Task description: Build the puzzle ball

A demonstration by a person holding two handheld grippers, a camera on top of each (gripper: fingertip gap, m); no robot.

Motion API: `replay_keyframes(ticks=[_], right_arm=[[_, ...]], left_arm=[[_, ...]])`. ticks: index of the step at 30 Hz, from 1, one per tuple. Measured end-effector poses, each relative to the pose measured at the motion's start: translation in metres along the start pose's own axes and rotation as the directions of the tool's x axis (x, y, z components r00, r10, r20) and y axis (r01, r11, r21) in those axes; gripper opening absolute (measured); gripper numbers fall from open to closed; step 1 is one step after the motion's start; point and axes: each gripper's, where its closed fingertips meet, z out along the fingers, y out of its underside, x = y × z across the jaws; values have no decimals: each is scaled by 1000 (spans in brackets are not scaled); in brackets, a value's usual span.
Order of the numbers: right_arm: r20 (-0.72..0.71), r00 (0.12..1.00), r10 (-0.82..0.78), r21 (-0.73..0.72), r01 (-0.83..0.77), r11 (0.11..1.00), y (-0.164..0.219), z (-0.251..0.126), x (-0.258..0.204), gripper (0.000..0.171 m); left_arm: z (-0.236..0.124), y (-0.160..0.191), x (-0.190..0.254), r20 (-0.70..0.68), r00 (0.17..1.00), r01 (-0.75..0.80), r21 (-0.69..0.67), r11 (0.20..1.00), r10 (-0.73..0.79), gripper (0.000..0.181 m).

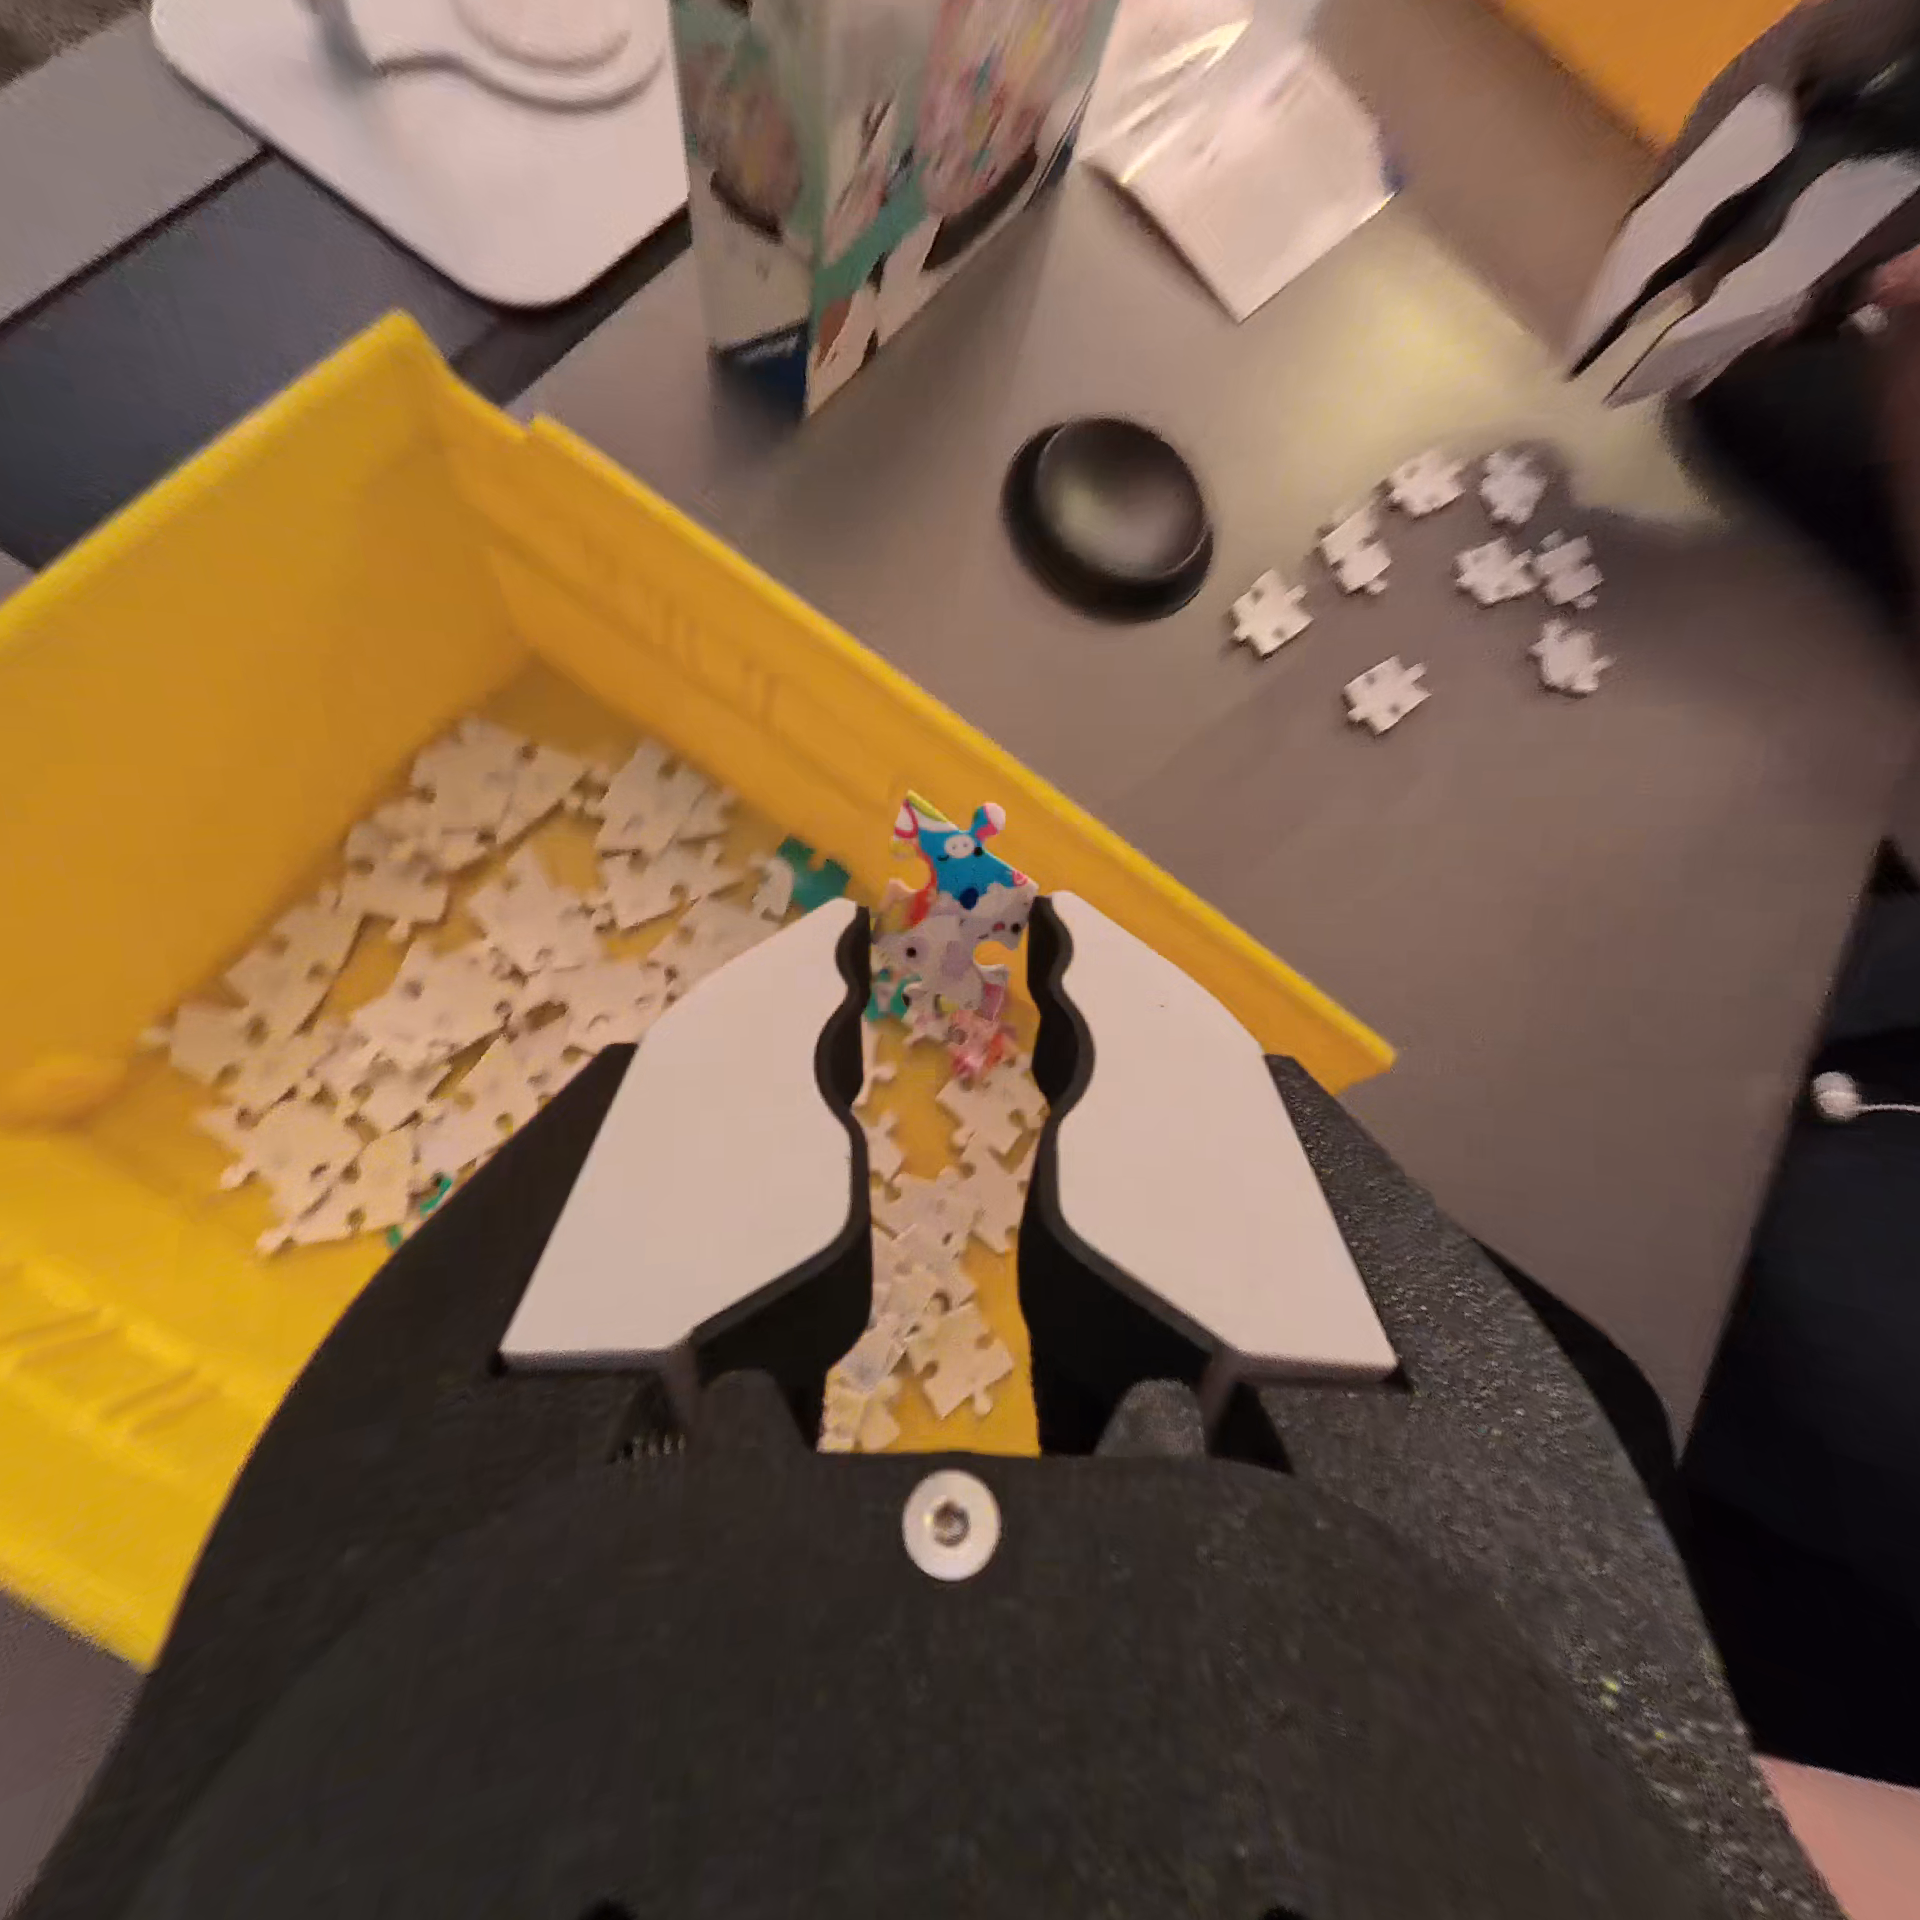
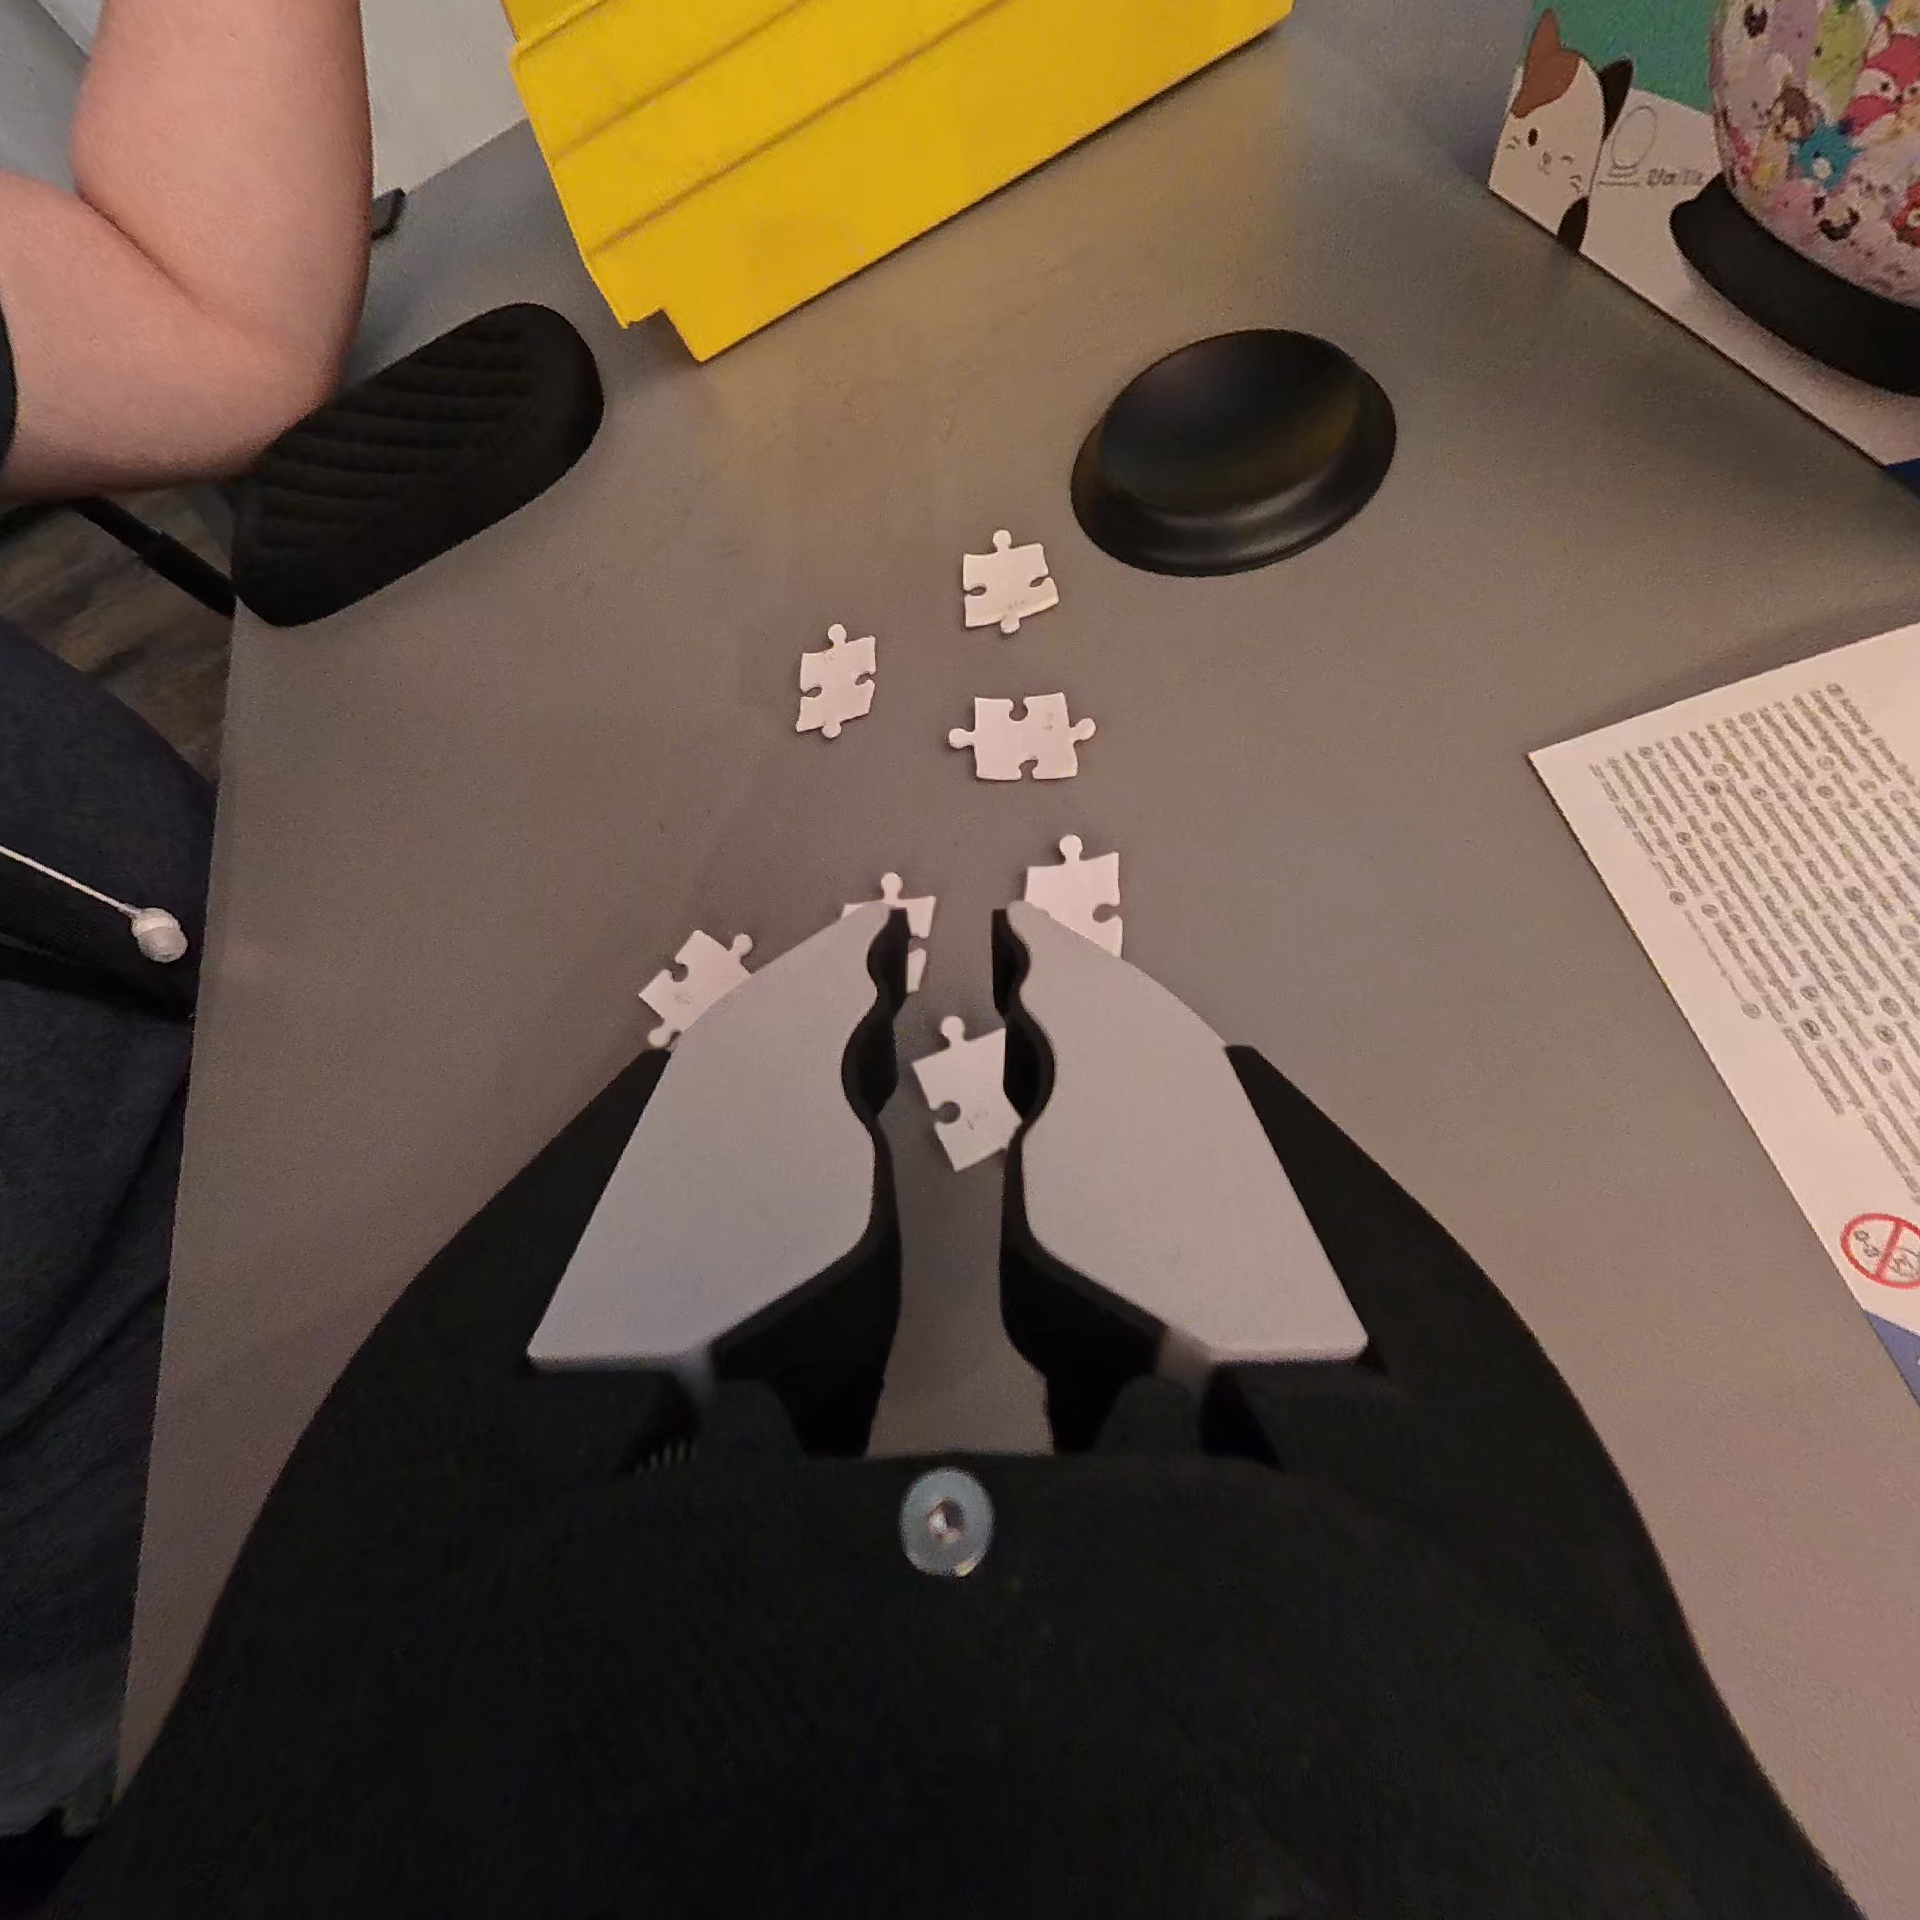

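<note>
Table, grey, carries everything. One yellow bin lies under and left of the left gripper, holding a heap of pale, face-down pieces, too many to count. One printed box stands far ahead right of the right gripper, one black round stand ahead of it, one paper sheet to its right. Seven loose white pieces lie ahead of and beneath the right gripper, whose jaws stand slightly apart, empty. The left gripper pinches a colourful piece cluster at its tips, above the bin's far wall, blue and pale lilac cartoon faces showing.
</note>
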Motion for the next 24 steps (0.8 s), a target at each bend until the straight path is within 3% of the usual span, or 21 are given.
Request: replay_keyframes(ticks=[5,8,12,16,19,24], right_arm=[[10,1000,-16,-8,16,1000,0,4,-5,17],[39,999,-10,-1,10,1000,-3,11,-8,16],[69,995,-69,72,64,995,-33,22,-21,17],[130,962,-242,201,213,956,-91,35,-62,19],[197,907,-372,328,296,897,-140,37,-100,20],[224,819,-527,421,407,811,-210,39,-133,20]], left_arm=[[-7,4,-4,18,999,48,-2,999,-48,28],[-22,-27,21,-203,974,133,178,975,-96,28],[-43,-61,67,-555,831,253,303,919,-46,28],[-62,-82,106,-817,577,376,294,879,26,28],[-61,-85,125,-876,481,386,247,889,35,28],[-58,-87,151,-910,411,353,211,911,51,28]])
